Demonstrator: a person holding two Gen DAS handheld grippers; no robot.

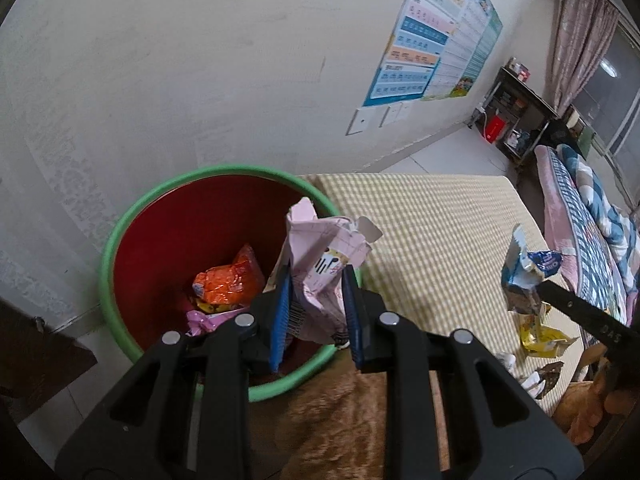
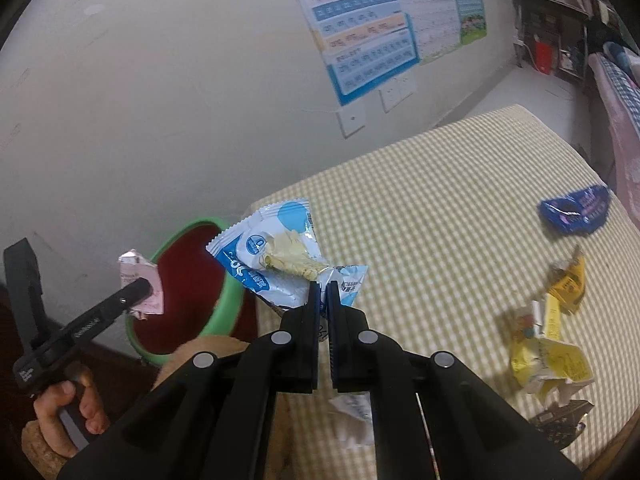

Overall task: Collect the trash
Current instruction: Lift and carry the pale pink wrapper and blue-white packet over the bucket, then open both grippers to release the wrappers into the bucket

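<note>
My left gripper [image 1: 316, 284] is shut on a crumpled pink wrapper [image 1: 324, 264] and holds it over the red bin with a green rim [image 1: 120, 220]. An orange wrapper [image 1: 228, 280] and a pink one lie in the bin. My right gripper [image 2: 323, 288] is shut on a blue and white snack bag [image 2: 276, 260], held above the checked table [image 2: 440, 200] near the bin [image 2: 224, 300]. The left gripper with the pink wrapper [image 2: 140, 280] also shows in the right wrist view.
On the checked table lie a dark blue wrapper [image 2: 572, 212], yellow wrappers [image 2: 548, 356], a white scrap [image 2: 352, 420] and a dark scrap [image 2: 560, 420]. A wall with posters [image 2: 360, 28] stands behind. A bed [image 1: 580, 220] and a shelf [image 1: 516, 112] are at far right.
</note>
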